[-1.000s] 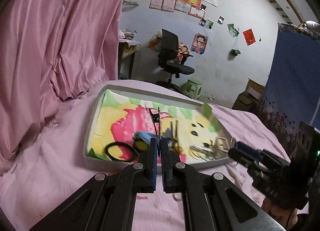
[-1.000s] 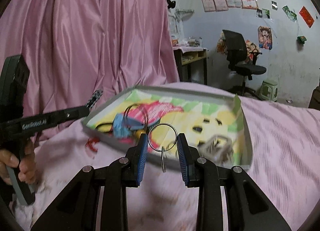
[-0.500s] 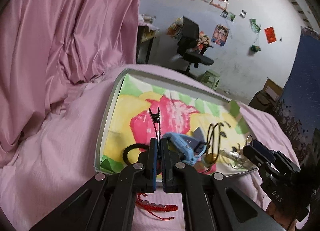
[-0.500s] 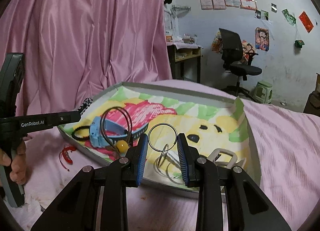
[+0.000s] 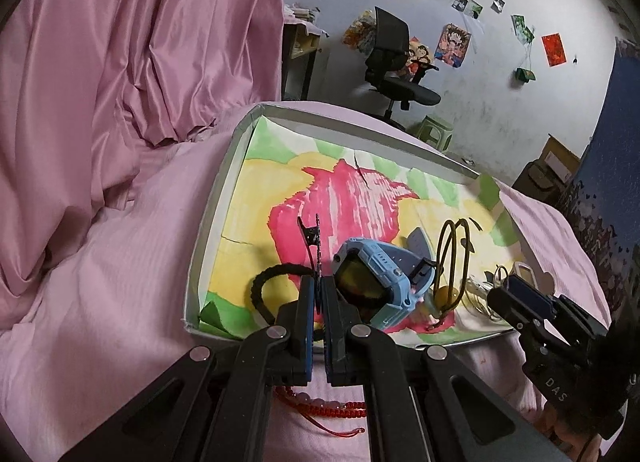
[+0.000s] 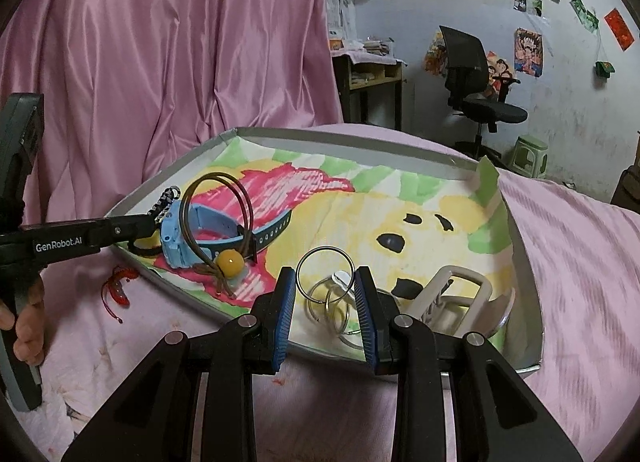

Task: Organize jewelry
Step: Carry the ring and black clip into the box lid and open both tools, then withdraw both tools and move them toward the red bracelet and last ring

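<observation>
Left gripper (image 5: 319, 302), lower centre of its view, is clenched on a thin black clip (image 5: 313, 238). Right gripper (image 6: 325, 298), lower centre, grasps a steel ring (image 6: 326, 272) w/ smaller rings dangling, low over the tray (image 6: 340, 137). Ring looks light, stiff, slick; likely best pinched across its rim. Tray also holds a blue watch (image 6: 188, 238) & white claw clip (image 6: 460, 298) at lower right. It sits on soft pink bedding (image 6: 580, 246); pink curtain at upper left, office chair (image 6: 476, 97) & posters on the wall at upper right.
</observation>
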Motion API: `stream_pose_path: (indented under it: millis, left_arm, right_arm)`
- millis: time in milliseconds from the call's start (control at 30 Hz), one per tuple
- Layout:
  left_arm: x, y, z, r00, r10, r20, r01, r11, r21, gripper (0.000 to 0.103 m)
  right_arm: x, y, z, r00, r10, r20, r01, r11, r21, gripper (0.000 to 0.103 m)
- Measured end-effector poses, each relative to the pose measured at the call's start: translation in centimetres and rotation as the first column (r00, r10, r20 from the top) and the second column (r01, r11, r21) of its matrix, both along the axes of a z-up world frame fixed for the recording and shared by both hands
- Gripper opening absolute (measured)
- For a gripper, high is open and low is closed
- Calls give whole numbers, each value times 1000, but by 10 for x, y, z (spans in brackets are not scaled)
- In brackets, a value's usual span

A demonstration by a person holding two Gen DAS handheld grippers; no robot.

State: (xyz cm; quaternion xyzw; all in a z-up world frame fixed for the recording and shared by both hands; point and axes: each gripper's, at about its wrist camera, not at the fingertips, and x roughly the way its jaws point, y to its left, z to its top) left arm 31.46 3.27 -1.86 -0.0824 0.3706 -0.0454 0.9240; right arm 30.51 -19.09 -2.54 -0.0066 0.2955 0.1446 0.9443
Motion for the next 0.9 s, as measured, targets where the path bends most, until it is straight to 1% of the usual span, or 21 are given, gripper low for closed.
stream_pose_path:
  millis: [300,367,433,467,500,533,600,633,700,733,767,800,833,900]
  left_arm:
    - [-1,-7,0,999,-35,-2,35,999,21,4]
    - [-2,-9,0,999,-41,-1,41,998,36,5]
    - [-3,-11,1,999,-51,3,51,998,38,9]
    - [-4,-11,1,998,-56,4,56,998,35,10]
    - [-5,-11,2,998,-66,8,66,997,30,15]
    - [-6,-11,2,997,-72,12,71,997,27,23]
    - [-8,-12,5,997,-70,26,69,997,33,32]
    - [-10,-12,6,997,-64,35,63,997,36,36]
    - [-13,-10,8,997,-55,44,54,998,32,39]
    - [-14,-9,10,997,-52,52,50,998,27,40]
    - [-16,-8,11,997,-49,59,48,999,23,41]
    - [-18,-6,13,997,-45,68,43,999,21,44]
    - [-22,-5,16,996,-39,81,38,999,22,52]
    - [-29,-4,22,994,-30,108,27,999,27,61]
  right_arm:
    - [2,0,-1,1000,2,-17,-2,1000,1,27]
    - [2,0,-1,1000,2,-19,-2,1000,4,27]
    - [1,0,-1,1000,3,-20,-3,1000,7,28]
    - [2,0,-1,1000,2,-18,-2,1000,5,32]
    - [1,0,-1,1000,3,-16,-3,1000,6,34]
    - [2,0,-1,1000,3,-14,-3,1000,6,37]
    - [1,1,0,1000,3,-3,-3,1000,7,37]
    - [-1,1,1,1000,1,4,-1,1000,8,37]
    - [-5,0,5,1000,-7,28,6,1000,15,37]
    - [-9,-1,8,999,-11,45,10,1000,20,39]
    - [-11,-1,10,998,-14,57,13,1000,24,44]
    - [-15,-2,13,997,-20,74,18,999,27,46]
    - [-19,-3,16,996,-24,91,22,999,33,50]
    - [-28,-5,23,991,-34,126,28,998,49,54]
